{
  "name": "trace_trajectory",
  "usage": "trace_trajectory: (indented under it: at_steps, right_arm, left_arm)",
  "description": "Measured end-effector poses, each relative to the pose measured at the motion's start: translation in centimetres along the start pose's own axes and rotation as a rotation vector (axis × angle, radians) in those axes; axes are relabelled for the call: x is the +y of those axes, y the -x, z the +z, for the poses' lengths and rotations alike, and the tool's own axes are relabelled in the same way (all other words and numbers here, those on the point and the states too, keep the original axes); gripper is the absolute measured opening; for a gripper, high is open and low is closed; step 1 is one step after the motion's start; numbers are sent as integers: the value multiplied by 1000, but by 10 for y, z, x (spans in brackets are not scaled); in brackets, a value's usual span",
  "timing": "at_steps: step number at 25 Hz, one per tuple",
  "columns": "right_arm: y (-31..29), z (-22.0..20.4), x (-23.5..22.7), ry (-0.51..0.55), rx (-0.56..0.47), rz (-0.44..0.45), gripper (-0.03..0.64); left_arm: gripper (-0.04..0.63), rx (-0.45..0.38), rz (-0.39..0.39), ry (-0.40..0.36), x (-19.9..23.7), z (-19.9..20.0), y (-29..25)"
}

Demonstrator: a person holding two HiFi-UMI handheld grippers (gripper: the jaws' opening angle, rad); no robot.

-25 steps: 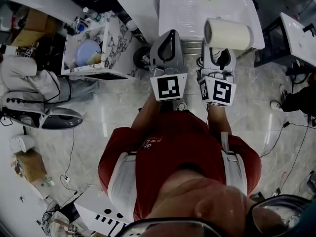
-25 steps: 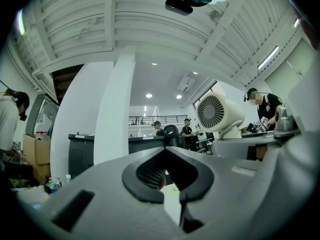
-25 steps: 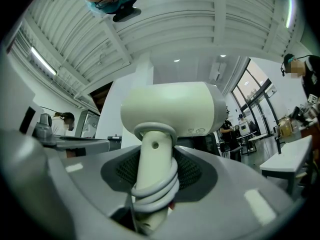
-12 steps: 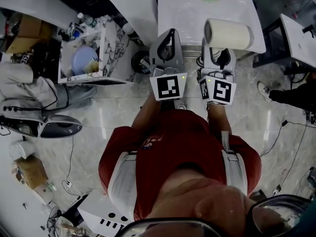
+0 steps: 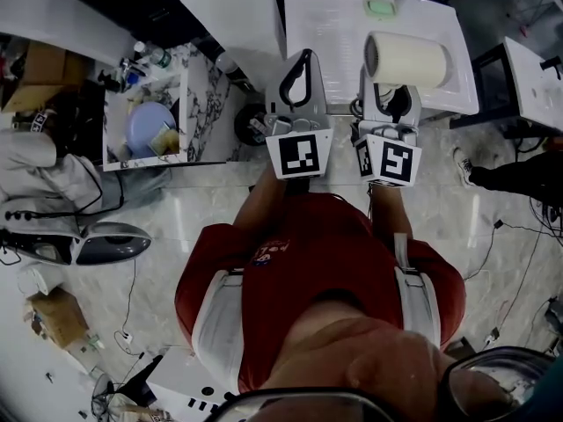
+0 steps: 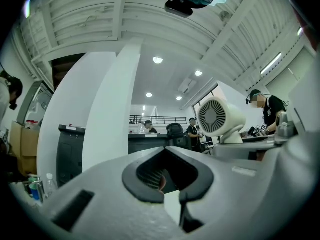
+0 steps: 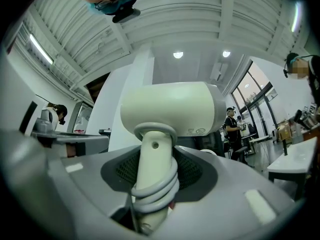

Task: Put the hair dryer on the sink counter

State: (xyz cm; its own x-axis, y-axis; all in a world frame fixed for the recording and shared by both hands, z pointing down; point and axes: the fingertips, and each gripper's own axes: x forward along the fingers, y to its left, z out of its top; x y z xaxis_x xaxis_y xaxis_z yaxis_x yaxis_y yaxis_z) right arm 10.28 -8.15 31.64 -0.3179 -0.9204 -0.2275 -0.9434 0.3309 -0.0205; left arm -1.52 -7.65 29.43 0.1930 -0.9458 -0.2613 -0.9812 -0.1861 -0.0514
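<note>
head view: a person in a red shirt (image 5: 308, 262) holds both grippers out side by side, near the counter's (image 5: 334, 33) near edge
hair dryer (image 5: 406, 60): held up in the right gripper (image 5: 388, 95), off the counter; it shows over the counter's near right part, barrel crosswise, round vent end to the left
right gripper view: jaws clamped on the dryer's (image 7: 170, 116) handle, with the cord (image 7: 156, 186) wound round the handle between them
right gripper (image 7: 152, 184): gripping the dryer
left gripper view: jaws closed, nothing between them; the dryer's (image 6: 219, 116) grille shows at the right
left gripper (image 5: 303, 64): closed and empty, just beside the right one
counter: white, with a green thing (image 5: 380, 7) at its far edge
left of the counter: a marble-topped stand (image 5: 201, 86) with a blue bowl (image 5: 148, 126)
floor: an iron (image 5: 101, 240) lies at the far left
</note>
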Motion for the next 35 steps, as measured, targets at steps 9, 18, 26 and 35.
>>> trace_trajectory:
  at_steps: [9,18,26,35]
  right_arm:
    - [-72,-10,21,21,16,-4,176]
    - [-128,-19,38,41,28,-28,176]
    - [-159,-22,39,52,22,-59,176]
    - [-177,-31,34,47,28,-84,176]
  left_arm:
    - [2,7,-8,12,54,-13,-51]
    - [2,-5,-39,41,97,-22,-94]
    - [2,-19,-73,54,114,-25,-123]
    - [2,-16,-121,89,117,-36,-143]
